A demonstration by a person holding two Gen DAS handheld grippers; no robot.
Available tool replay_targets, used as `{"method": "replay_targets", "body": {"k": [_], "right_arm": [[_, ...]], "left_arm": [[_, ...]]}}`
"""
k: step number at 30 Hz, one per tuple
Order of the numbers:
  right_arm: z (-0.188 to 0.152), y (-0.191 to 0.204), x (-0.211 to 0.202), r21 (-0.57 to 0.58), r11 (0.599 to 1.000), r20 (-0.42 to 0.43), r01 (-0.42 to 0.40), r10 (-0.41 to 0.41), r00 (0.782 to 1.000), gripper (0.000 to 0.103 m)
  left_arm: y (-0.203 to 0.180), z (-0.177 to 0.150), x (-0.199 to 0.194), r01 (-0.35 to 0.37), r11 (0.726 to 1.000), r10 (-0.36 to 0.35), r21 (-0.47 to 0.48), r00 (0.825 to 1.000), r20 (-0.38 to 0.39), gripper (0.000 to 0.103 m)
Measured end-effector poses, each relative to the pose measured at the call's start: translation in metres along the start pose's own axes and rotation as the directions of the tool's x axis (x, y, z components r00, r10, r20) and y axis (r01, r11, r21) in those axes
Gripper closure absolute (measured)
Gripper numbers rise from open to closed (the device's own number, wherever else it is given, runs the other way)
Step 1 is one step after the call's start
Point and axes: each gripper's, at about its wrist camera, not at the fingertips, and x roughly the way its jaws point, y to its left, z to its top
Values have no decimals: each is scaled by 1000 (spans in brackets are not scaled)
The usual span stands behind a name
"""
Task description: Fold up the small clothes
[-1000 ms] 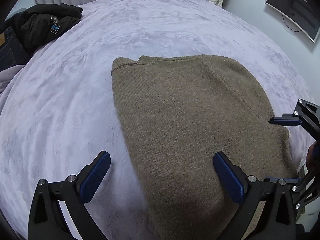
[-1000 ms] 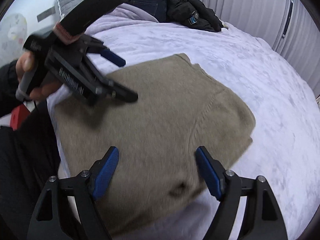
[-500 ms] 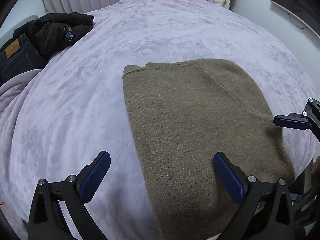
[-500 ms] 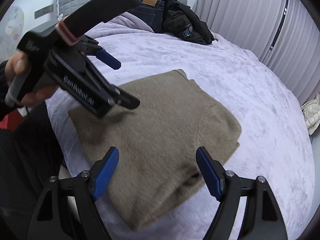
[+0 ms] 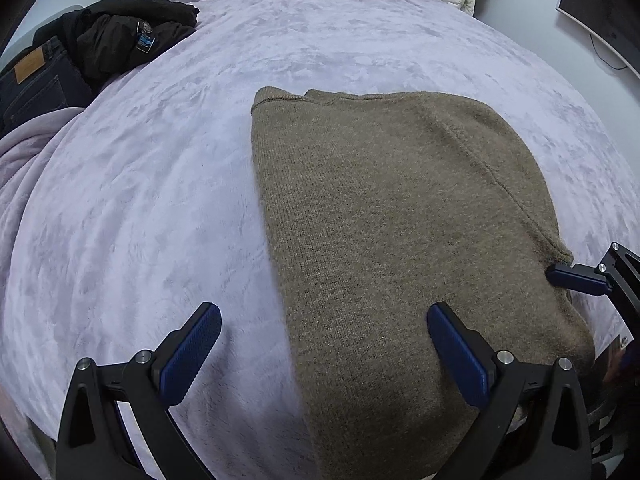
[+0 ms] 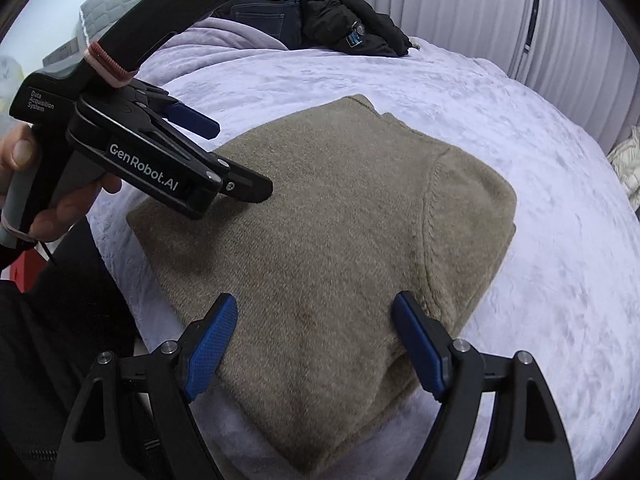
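Both hand-held grippers hang over the brown sweater, and neither one holds anything. On the left hand-held gripper (image 5: pixel 324 350) the blue fingers stand wide apart. One finger is over the purple bed cover (image 5: pixel 168 184) and the other is over the sweater's near left side. On the right hand-held gripper (image 6: pixel 314 344) the fingers are wide apart too, above the near corner of the sweater. In the right wrist view the person's hand (image 6: pixel 56 184) holds the left tool by its handle.

The brown sweater (image 5: pixel 392 216) lies flat on the bed, close to the edge where the person stands. It already looks like a neat block, with a sleeve seam showing on top, so I think most of the folding is done. It is hard to say if one more fold is planned.

Next, the grippers may need to come down and pinch an edge. They should grab all the layers at once, or the fold could come open. A pile of dark clothes (image 5: pixel 100 48) sits far back near the curtains (image 6: pixel 500 16), maybe waiting for a turn.
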Motion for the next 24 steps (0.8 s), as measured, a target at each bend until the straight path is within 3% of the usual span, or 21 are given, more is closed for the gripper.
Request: {"method": "replay_targets", "body": {"k": [4,7,10,16,19,24], "right_arm": [[0,0,-5,6,1000,-37,-8,9,999,21],[18,-9,-25,-19,1000,-5,-21,21,1000,20],[39,-31,-29,-38,998,38,57,-55,998,20],[80,-100,38,172,985,-62,-21,32,998,20],[85,-108,72,199,980,-131,6,20,991,17],[84,-89,54,185,980,-128,75,-52,990,16]], "left_arm": [[4,-1,-12,4,1000,-5,-17,1000,-10,0],[4,-2,-25,-49,999,48,11,998,31,0],[5,-5,-21,-70,997,69,14,997,25,0],[8,-7,-14,-55,998,55,-16,998,9,0],[5,-7,-14,-70,997,70,-10,998,6,0],[2,-6,-20,-96,995,96,0,995,11,0]]}}
